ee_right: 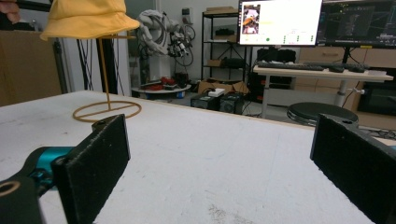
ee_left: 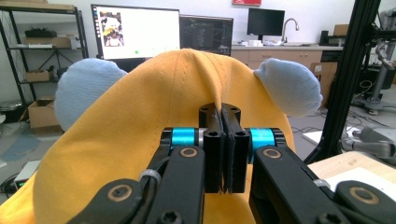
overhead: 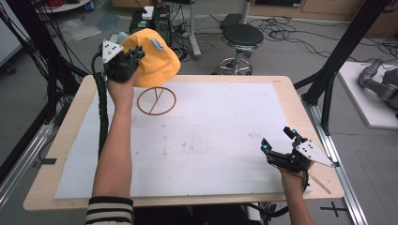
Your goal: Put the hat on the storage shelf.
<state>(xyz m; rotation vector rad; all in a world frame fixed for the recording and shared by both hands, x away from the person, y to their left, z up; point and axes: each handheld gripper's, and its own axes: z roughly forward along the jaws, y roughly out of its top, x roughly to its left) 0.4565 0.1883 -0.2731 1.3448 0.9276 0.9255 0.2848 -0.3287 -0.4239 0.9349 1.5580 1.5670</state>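
A yellow hat [overhead: 152,58] with light blue ears sits on top of a thin brass-coloured stand [overhead: 156,101] at the table's far left. My left gripper [overhead: 133,54] is shut on a fold of the hat's fabric at its near side; in the left gripper view the jaws pinch the yellow hat [ee_left: 140,121] between them, with my left gripper [ee_left: 225,116] pressed closed. My right gripper [overhead: 279,140] rests open near the table's front right corner, nothing between its pads [ee_right: 100,154]. From there the yellow hat [ee_right: 86,18] and the stand's ring base [ee_right: 107,111] show far off.
A white mat [overhead: 211,136] covers most of the wooden table [overhead: 56,154]. A black stool [overhead: 241,37] and cables lie on the floor behind. Black frame posts [overhead: 328,79] stand at the right.
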